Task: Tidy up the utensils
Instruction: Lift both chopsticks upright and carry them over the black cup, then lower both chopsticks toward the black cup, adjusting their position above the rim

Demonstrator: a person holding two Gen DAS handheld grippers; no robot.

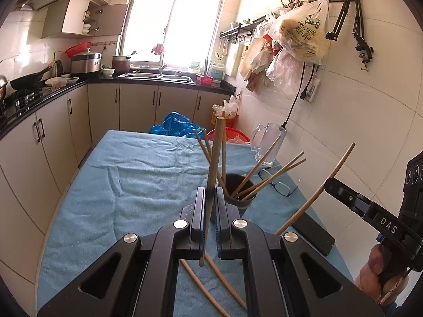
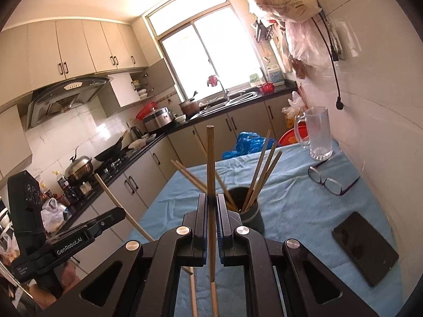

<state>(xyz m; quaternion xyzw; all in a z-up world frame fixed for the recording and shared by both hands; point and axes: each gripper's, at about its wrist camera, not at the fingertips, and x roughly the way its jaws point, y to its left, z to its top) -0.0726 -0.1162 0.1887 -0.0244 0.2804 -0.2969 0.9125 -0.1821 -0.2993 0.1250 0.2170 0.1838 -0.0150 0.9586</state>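
Each gripper clamps one upright wooden chopstick: the left gripper (image 1: pixel 210 198) holds its stick (image 1: pixel 214 158) between narrow jaws, and the right gripper (image 2: pixel 210 206) does likewise (image 2: pixel 210 163). The dark cylindrical holder (image 1: pixel 239 192), bristling with splayed chopsticks, stands toward the right edge of the blue towel-covered table (image 1: pixel 132 185). Lowering either stick could snag those leaning ones or tip the holder. Two loose chopsticks (image 1: pixel 219 280) lie partly hidden beneath the left gripper; the holder's base is hard to see.

Daylight floods in from the window (image 1: pixel 171 26), totally blown out to white in both views. Warm glare washes the wall tiles (image 1: pixel 357 105). Heavy fisheye bending, dark vignette corners, soft edges, center pretty sharp.
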